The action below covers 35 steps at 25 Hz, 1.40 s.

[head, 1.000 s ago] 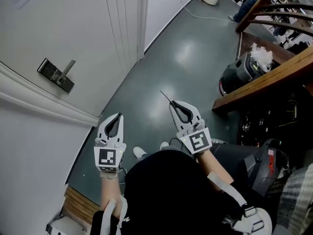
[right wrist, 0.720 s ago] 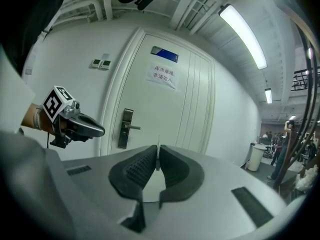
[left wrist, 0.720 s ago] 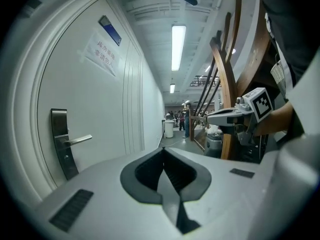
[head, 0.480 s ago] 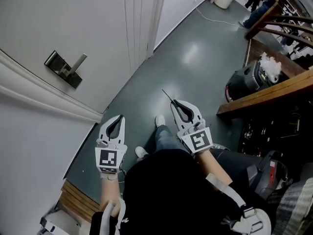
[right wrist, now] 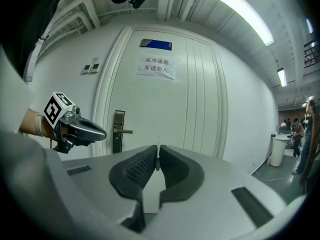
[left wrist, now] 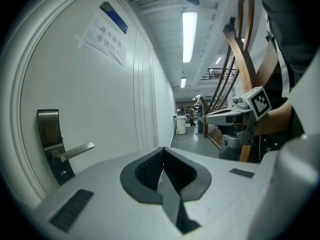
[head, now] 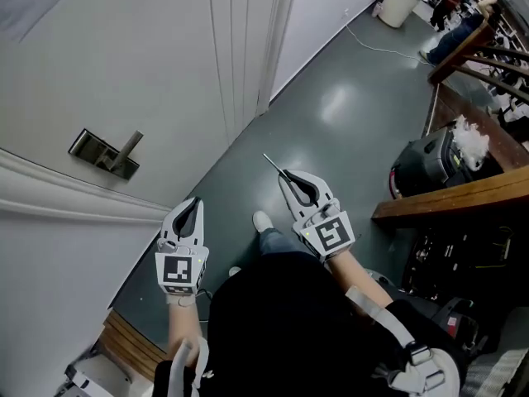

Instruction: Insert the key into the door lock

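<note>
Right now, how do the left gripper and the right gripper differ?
The right gripper is clamped on the key, whose thin blade sticks out past its tips; the left gripper has nothing between its jaws. The left gripper is closer to the door lock; the right gripper is out over the floor, farther from the door. Both have their jaws together.

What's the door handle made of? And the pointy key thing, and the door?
The door handle looks like brushed metal: grey with a dull shine. The key, pinched in the right gripper, is thin and straight, so probably metal, though too small to be sure. The door is smooth, painted white; what's underneath doesn't show.
</note>
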Each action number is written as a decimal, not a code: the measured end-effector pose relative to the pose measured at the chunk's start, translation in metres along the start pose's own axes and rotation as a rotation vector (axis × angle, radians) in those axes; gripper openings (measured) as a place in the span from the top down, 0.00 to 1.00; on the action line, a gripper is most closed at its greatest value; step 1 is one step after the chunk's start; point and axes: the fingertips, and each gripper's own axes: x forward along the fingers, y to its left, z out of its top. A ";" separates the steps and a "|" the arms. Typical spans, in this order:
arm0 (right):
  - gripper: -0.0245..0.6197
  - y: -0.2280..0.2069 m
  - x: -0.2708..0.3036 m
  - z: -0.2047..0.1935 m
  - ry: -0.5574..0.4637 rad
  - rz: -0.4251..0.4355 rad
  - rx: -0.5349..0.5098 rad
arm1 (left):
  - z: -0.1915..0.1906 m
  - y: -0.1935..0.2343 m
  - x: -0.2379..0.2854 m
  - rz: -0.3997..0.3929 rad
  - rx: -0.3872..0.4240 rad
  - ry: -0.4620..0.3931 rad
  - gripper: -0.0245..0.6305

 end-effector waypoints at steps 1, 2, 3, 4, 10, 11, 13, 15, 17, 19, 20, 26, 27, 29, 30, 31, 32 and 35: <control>0.91 -0.008 0.008 0.001 -0.002 0.014 0.001 | 0.004 0.003 0.010 0.011 -0.001 0.001 0.95; 0.91 -0.016 0.016 0.001 -0.006 0.031 0.002 | 0.008 0.006 0.019 0.022 -0.003 0.000 0.95; 0.91 -0.023 0.025 0.000 -0.011 0.051 0.005 | 0.012 0.009 0.027 0.034 -0.005 0.000 0.95; 0.91 -0.029 0.033 0.000 -0.013 0.070 0.009 | 0.015 0.012 0.034 0.049 -0.006 0.001 0.95; 0.91 -0.054 0.079 0.004 -0.048 0.227 -0.008 | 0.017 0.027 0.058 0.181 -0.036 0.041 0.95; 0.91 -0.057 0.087 0.004 -0.049 0.253 -0.005 | 0.016 0.030 0.060 0.206 -0.045 0.049 0.95; 0.91 -0.060 0.103 0.003 -0.046 0.304 0.006 | 0.014 0.036 0.061 0.261 -0.063 0.064 0.95; 0.91 -0.057 0.117 0.002 -0.043 0.364 0.016 | 0.014 0.042 0.059 0.317 -0.080 0.073 0.95; 0.91 -0.049 0.130 0.001 -0.037 0.426 0.013 | 0.010 0.046 0.055 0.368 -0.096 0.077 0.95; 0.91 -0.039 0.140 0.000 -0.034 0.484 0.007 | 0.006 0.049 0.050 0.411 -0.111 0.081 0.95; 0.91 -0.033 0.145 0.000 -0.034 0.511 0.008 | 0.005 0.051 0.046 0.432 -0.118 0.085 0.95; 0.91 0.014 0.164 0.003 -0.021 0.671 0.041 | -0.007 0.061 0.012 0.560 -0.163 0.097 0.95; 0.91 0.023 0.167 0.003 -0.018 0.692 0.052 | -0.011 0.063 0.005 0.577 -0.172 0.096 0.95; 0.91 0.040 0.171 0.004 -0.002 0.726 0.076 | -0.019 0.067 -0.009 0.607 -0.189 0.098 0.95; 0.91 0.048 0.172 0.005 0.007 0.742 0.085 | -0.022 0.069 -0.016 0.621 -0.198 0.098 0.95; 0.91 0.057 0.173 0.005 0.013 0.757 0.089 | -0.026 0.070 -0.022 0.632 -0.206 0.096 0.95; 0.91 0.065 0.174 0.005 0.018 0.771 0.092 | -0.029 0.072 -0.029 0.641 -0.214 0.093 0.95; 0.91 0.089 0.176 0.006 0.034 0.810 0.106 | -0.037 0.073 -0.047 0.656 -0.224 0.095 0.95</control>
